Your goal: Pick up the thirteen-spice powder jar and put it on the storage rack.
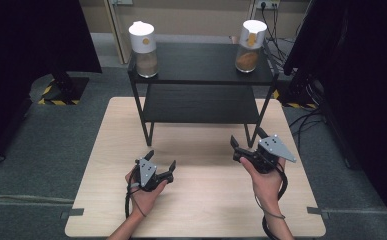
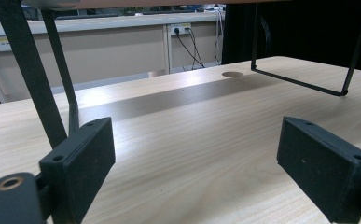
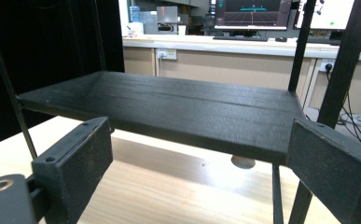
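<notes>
Pale wood formed the top of a table point(image 1: 201, 200) that stood on grey carpet, seen from above. At its far end stood a black two-tier shelf rack point(image 1: 201, 65) on thin metal legs. On the rack's upper shelf sat two clear jars with white tops, well apart: the left jar point(image 1: 144, 48) near the left end and the right jar point(image 1: 251, 46) near the right end. Each held some brown material in its lower part.

Two forearms reached in from the near edge. The left hand point(image 1: 143, 192) held the left gripper point(image 1: 160, 161) above the table's near middle. Its jaws stood wide apart with nothing between them. In the left gripper view, the two black pads framed bare wood, with the rack's legs point(image 2: 29, 74) rising just ahead at left.

The right hand point(image 1: 266, 180) held the right gripper point(image 1: 247, 138) close to the rack's front right leg. Its jaws were also spread wide and gripped nothing. The right gripper view looked along them at the rack's lower shelf point(image 3: 169, 109), which lay just ahead at about jaw height. Beyond it were a counter and monitors point(image 3: 257, 11) in the background.
</notes>
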Available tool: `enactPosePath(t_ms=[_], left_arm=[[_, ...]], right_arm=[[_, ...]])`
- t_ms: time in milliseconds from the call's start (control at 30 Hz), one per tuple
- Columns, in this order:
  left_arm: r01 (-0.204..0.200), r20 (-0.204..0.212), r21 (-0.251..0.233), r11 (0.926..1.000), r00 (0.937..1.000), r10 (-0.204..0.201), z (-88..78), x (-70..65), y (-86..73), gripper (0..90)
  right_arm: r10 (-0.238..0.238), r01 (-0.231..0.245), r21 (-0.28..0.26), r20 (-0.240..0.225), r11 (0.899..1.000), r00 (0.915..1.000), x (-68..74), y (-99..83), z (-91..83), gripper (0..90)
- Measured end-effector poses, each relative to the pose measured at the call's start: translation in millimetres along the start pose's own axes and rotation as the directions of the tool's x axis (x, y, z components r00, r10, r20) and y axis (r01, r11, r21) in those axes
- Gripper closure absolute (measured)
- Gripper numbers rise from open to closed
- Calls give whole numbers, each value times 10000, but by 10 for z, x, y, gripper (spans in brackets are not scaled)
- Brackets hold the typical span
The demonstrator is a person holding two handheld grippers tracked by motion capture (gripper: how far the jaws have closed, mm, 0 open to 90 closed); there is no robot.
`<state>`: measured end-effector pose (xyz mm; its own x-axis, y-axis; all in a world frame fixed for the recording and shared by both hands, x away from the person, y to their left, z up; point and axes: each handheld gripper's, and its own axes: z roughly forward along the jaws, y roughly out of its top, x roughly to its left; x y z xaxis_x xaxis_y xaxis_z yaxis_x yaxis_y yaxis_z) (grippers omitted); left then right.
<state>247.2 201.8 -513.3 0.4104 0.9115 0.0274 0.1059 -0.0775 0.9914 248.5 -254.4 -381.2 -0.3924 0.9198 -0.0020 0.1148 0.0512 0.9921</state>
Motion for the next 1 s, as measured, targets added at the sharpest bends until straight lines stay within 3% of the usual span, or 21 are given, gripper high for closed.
enactPosePath(t_ms=[1000], left_arm=[[-45, 34, 20, 10000, 10000, 45, 0, -7, 4, 112]], right_arm=[[169, -180, 823, 142, 9964, 9998, -77, -381, -63, 74]])
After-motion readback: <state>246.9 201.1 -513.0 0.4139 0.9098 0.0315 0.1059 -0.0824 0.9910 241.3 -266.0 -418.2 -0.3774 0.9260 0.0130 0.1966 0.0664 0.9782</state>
